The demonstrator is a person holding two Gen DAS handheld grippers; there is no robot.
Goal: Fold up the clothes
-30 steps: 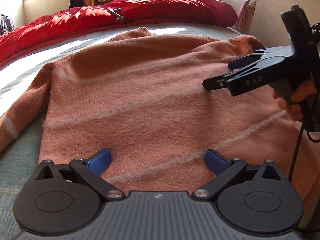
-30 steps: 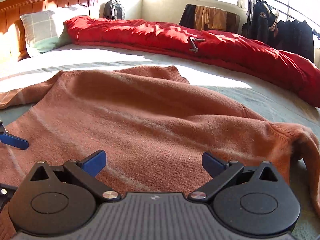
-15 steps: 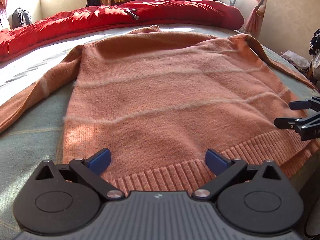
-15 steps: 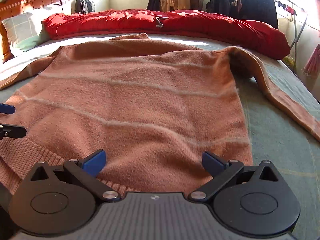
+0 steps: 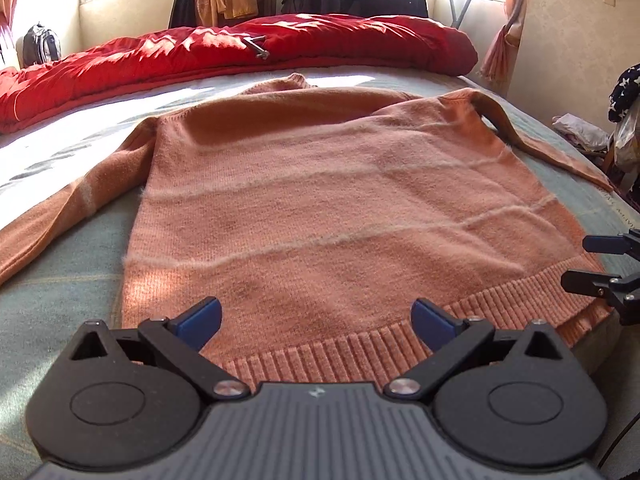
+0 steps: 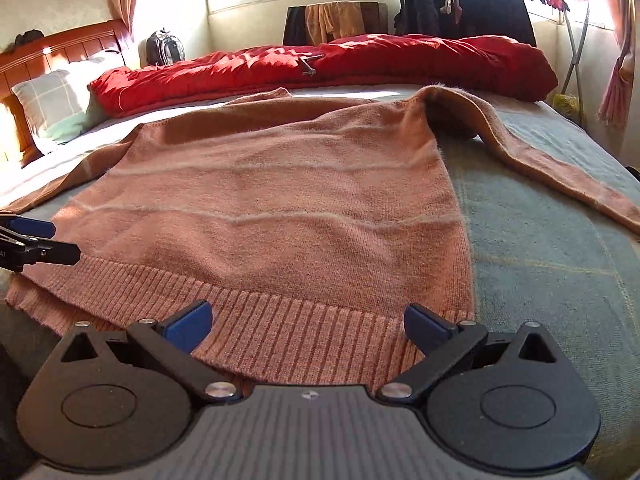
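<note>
An orange knit sweater [image 5: 320, 208] with pale stripes lies flat on the bed, ribbed hem toward me, sleeves spread to both sides; in the right wrist view the sweater [image 6: 280, 208] fills the middle. My left gripper [image 5: 316, 316] is open just above the hem's left half, holding nothing. My right gripper [image 6: 308, 322] is open over the hem near its right corner, also holding nothing. The right gripper's fingers [image 5: 592, 280] show at the right edge of the left wrist view. The left gripper's fingers [image 6: 44, 254] show at the left edge of the right wrist view.
A red duvet [image 6: 320, 64] is bunched along the bed's far side, with a checked pillow [image 6: 52, 108] by the wooden headboard. The grey-green bedspread [image 6: 540, 240] shows bare beside the sweater. Dark clothes hang on a rack [image 6: 472, 8] by the window.
Both grippers have pulled back from over the sweater's body to its hem at the near edge of the bed. The right gripper has dropped from mid-air to hem level.
</note>
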